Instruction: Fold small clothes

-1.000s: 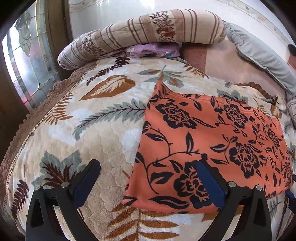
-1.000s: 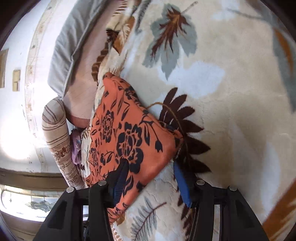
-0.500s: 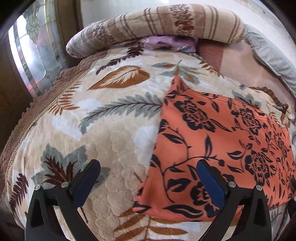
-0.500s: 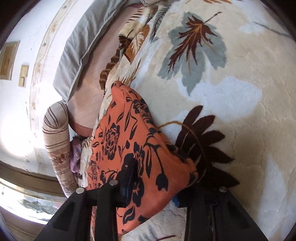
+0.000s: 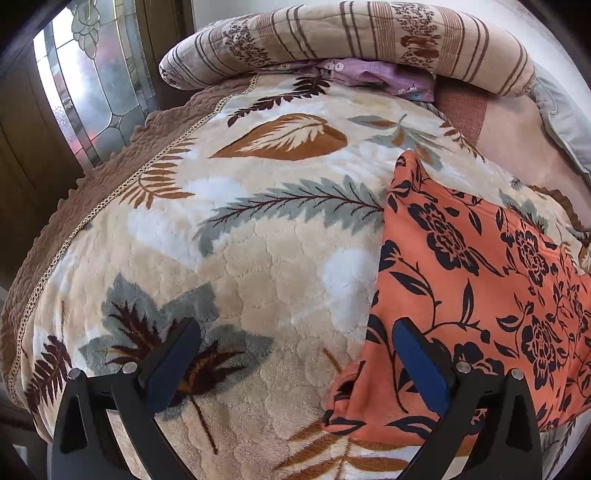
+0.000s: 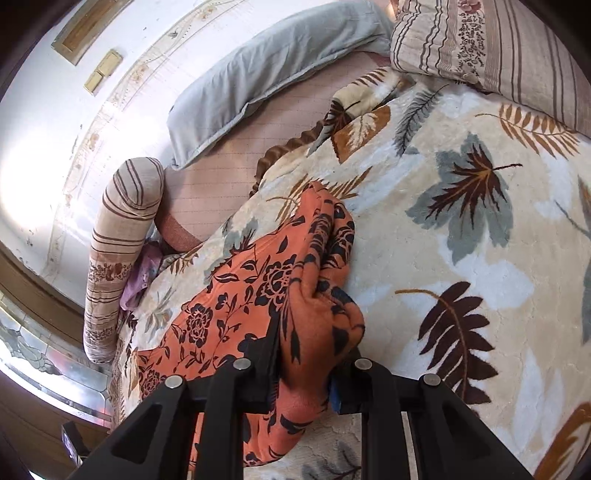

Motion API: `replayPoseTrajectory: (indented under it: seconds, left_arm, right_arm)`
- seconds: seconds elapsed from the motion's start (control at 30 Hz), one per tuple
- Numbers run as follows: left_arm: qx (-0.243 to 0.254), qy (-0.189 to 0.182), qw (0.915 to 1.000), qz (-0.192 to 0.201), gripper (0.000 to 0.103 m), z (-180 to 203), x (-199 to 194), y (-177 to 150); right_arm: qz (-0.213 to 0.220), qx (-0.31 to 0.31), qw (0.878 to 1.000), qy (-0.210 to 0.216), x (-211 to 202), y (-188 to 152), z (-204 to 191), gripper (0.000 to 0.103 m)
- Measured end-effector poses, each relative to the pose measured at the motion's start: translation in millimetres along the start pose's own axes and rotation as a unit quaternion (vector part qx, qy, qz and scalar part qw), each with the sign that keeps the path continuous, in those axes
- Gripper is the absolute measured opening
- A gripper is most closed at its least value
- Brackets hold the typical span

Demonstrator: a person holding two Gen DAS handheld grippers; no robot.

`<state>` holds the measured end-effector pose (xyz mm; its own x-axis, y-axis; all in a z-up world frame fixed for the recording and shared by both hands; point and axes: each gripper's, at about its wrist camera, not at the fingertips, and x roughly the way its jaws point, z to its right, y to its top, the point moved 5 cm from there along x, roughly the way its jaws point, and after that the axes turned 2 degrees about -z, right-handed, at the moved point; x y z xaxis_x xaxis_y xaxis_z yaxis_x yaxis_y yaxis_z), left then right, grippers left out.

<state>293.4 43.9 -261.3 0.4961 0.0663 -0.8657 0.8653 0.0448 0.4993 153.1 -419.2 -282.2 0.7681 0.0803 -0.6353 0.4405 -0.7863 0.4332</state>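
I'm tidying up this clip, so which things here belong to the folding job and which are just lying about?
Job:
orange floral garment
right gripper, shut on it
left gripper, open

Lying about:
leaf-print blanket
striped bolster
purple cloth
grey pillow

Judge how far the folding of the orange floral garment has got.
Done: little, since the orange black-flowered garment lies mostly flat on the leaf-patterned blanket. In hand: the right gripper is clamped on one bunched edge. Left: the open left gripper grips nothing; every fold remains.
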Motion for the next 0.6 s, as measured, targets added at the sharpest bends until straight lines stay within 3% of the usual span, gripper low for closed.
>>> replayPoseTrajectory:
  seconds: [0.17,0.37,0.6]
  left_arm:
    - [0.018,-0.013,0.9997,-0.009,0.103,8.1,0.7,-4.1]
    - [0.061,0.008,0.9979,-0.021,0.103,23.4,16.9,-11.7]
    - [0.044,-0.002,0.9986,-0.03,0.103,24.4,22.9,-4.7]
  right_arm:
    - [-0.016,0.053,0.998,0.009,8.1,-8.6,33.9,0.022]
    - [-0.038,0.144,0.987,0.055,23.4,-13.7,69.7,0.028]
    - [-0.048,0.129,0.99,0.036,41.5,-12.9,72.1,0.028]
